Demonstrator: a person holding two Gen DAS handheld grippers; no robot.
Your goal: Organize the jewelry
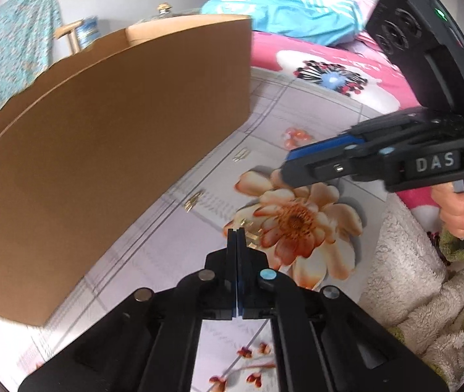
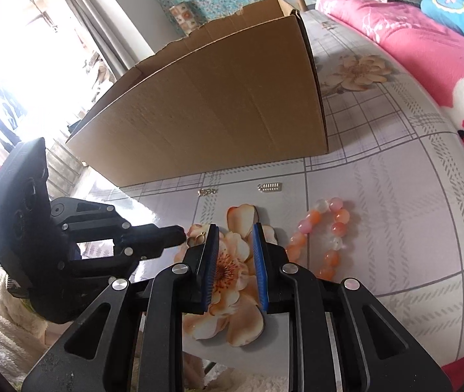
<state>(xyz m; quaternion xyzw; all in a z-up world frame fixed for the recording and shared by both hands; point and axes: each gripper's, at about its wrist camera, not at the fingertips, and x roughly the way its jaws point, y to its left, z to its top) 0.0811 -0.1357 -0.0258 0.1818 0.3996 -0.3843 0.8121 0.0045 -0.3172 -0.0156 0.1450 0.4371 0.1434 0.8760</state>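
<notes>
My left gripper (image 1: 236, 231) is shut, its tips at a small gold ring piece (image 1: 252, 236) on the floral tabletop; the right wrist view shows its tip (image 2: 179, 233) touching that gold ring (image 2: 198, 237). Whether the ring is pinched I cannot tell. My right gripper (image 2: 234, 228) is open and empty, hovering over the printed flower; it shows in the left wrist view (image 1: 284, 171). An orange-pink bead bracelet (image 2: 321, 238) lies right of it. A gold clasp piece (image 2: 208, 191) and a gold comb-like piece (image 2: 271, 187) lie near the cardboard box (image 2: 218, 114).
The tall open cardboard box (image 1: 101, 150) stands on the left of the table. A pink floral quilt (image 2: 411, 49) and a blue garment (image 1: 290, 9) lie behind. A fluffy cream blanket (image 1: 411, 277) sits at the near edge.
</notes>
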